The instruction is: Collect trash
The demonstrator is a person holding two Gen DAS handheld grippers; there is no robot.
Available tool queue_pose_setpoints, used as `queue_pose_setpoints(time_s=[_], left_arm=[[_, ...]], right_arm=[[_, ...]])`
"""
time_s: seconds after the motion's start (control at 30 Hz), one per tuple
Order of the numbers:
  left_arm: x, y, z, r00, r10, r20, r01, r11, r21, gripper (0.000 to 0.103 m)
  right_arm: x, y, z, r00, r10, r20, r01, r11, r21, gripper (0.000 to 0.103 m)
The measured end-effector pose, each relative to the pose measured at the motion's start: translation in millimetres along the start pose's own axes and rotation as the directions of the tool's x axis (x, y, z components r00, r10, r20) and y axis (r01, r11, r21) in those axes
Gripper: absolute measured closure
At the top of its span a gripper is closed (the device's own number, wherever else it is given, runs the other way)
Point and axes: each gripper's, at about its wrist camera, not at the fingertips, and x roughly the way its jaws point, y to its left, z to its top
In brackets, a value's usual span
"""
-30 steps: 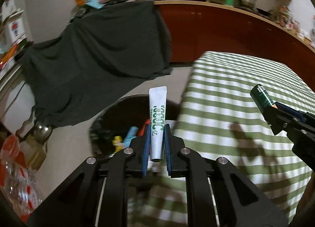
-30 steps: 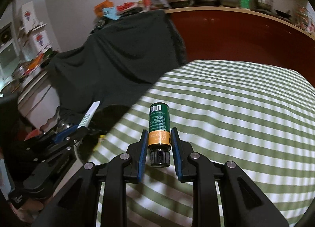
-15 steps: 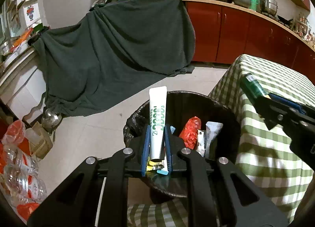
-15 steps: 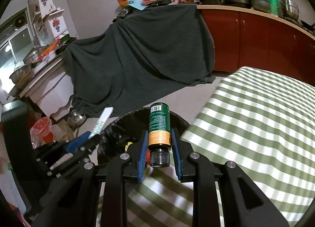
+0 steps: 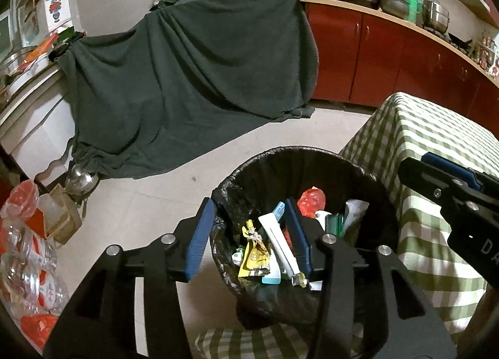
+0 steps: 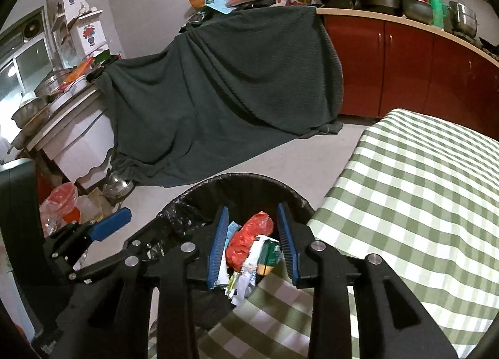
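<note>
Left wrist view: left gripper (image 5: 248, 234) above a black-lined bin (image 5: 368, 178), fingers opening and gripping nothing, white tube (image 5: 279, 245) lying loose among wrappers inside. Right wrist view: right gripper (image 6: 253, 245) over the same bin beside the checked worktop (image 6: 421, 203), fingers opening and empty, green bottle (image 6: 269, 253) resting on the rubbish by a red bag (image 6: 249, 237).

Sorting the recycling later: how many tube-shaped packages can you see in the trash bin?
1 clearly: the white tube lies on the wrappers in the black-lined bin, between the left gripper's opening jaws, no longer held. Others may be buried under the litter.
</note>
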Motion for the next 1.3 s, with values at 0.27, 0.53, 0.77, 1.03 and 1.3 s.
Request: queue_pose_setpoints(time_s=[0.27, 0.53, 0.77, 1.03, 1.3], left_arm=[[-19.6, -4.1, -5.5, 1.0, 0.004, 0.021, -0.004, 1.0, 0.01, 0.044], [-48.4, -6.2, -13.0, 0.999, 0.002, 0.044, -0.002, 1.0, 0.01, 0.037], [-74.0, -4.7, -20.6, 0.998, 0.004, 0.07, -0.005, 1.0, 0.009, 0.032], [-96.0, -4.6, -26.3, 0.996, 0.003, 0.089, -0.004, 1.0, 0.013, 0.031], [-104.0, -2.9, -28.2, 0.995, 0.001, 0.1, -0.002, 1.0, 0.009, 0.031]], right_arm=[[-17.7, -11.7, -3.5, 0.999, -0.038, 0.022, 0.037, 0.999, 0.018, 0.058], [-45.6, -12.7, -13.1, 0.994, -0.083, 0.068, 0.083, 0.997, 0.002, 0.048], [-69.7, -7.3, -19.1, 0.989, -0.098, 0.112, 0.1, 0.995, -0.013, 0.044], [-88.6, -4.9, -26.5, 0.985, -0.099, 0.142, 0.102, 0.995, -0.014, 0.042], [-96.2, -6.8, -29.7, 0.982, -0.104, 0.156, 0.107, 0.994, -0.01, 0.042]])
